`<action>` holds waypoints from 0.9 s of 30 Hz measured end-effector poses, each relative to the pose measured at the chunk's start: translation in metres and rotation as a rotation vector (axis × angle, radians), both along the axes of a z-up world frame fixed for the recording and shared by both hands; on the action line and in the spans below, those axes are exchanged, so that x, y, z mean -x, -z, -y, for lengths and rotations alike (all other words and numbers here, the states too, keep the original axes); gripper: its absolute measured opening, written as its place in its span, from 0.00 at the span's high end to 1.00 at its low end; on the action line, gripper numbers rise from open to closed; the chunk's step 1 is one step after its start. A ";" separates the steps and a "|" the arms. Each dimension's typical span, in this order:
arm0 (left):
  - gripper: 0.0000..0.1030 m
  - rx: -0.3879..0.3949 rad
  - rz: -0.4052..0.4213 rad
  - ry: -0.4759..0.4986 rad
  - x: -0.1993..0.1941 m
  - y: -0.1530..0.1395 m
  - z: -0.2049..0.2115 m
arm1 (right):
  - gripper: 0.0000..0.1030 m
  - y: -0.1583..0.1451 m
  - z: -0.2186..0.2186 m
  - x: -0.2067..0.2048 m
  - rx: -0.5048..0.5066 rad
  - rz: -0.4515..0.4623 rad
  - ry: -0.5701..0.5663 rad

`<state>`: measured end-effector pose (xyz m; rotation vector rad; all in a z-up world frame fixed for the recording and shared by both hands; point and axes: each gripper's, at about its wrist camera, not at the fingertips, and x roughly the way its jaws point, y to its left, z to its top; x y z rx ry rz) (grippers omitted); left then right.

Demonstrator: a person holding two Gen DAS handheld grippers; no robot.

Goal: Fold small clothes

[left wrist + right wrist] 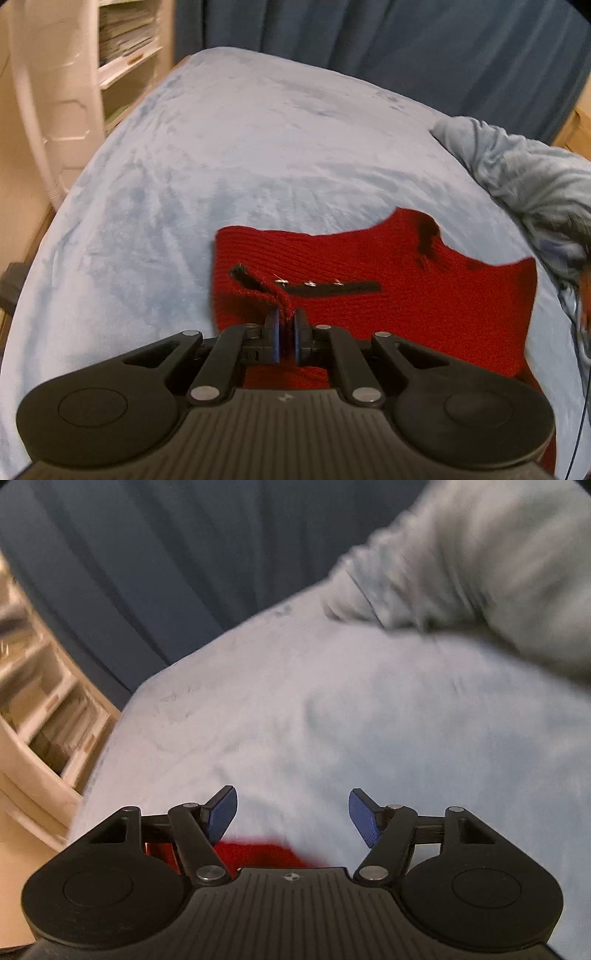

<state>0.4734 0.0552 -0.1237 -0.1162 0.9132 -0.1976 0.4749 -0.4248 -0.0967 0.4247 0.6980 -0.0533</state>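
A red knitted garment [369, 295] lies spread on a pale blue blanket [240, 147], towards its near side. A black strip with three small metal fasteners [310, 284] runs across the knit, and a dark patch [428, 230] shows near its far edge. The left gripper [286, 325] pinches a raised fold of the red edge by the strip; its blue pads [275, 332] are pressed almost together on the cloth. In the right wrist view, which is blurred, the right gripper [293, 816] stands over the bare blanket with its jaws wide and nothing between them; only a bit of the red knit shows below it. A crumpled grey-blue cloth [517, 173] lies at the blanket's right edge. Behind hangs a dark blue curtain [369, 37], with white shelves [125, 44] to the left.
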 end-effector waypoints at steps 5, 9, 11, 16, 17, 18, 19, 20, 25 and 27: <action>0.93 0.015 -0.005 -0.004 0.000 0.005 -0.002 | 0.43 0.027 -0.037 -0.044 0.250 -0.366 -0.276; 0.93 0.021 -0.023 0.009 0.000 0.008 -0.008 | 0.48 0.043 -0.016 -0.033 0.265 -0.486 -0.358; 0.93 0.037 -0.053 0.016 -0.001 0.014 -0.008 | 0.72 0.038 0.007 -0.038 0.380 -0.443 -0.157; 0.93 0.011 -0.042 0.024 0.001 0.019 0.002 | 0.79 0.027 0.047 -0.021 0.239 -0.296 -0.009; 0.93 0.009 -0.038 0.025 0.000 0.019 0.003 | 0.76 0.024 0.045 -0.016 0.230 -0.274 -0.028; 0.93 0.011 -0.035 0.020 -0.002 0.019 0.003 | 0.75 0.020 0.042 -0.010 0.229 -0.248 -0.059; 0.93 0.016 -0.030 0.012 -0.003 0.020 0.002 | 0.73 0.015 0.037 0.000 0.231 -0.211 -0.075; 0.93 0.016 -0.024 0.001 -0.005 0.021 0.003 | 0.71 0.011 0.032 0.011 0.237 -0.170 -0.059; 0.74 -0.114 0.002 -0.040 -0.016 0.036 0.012 | 0.62 0.024 -0.019 0.072 0.261 -0.032 -0.259; 0.34 -0.207 0.036 -0.064 -0.013 0.043 0.016 | 0.64 0.058 -0.044 0.078 0.370 -0.123 -0.344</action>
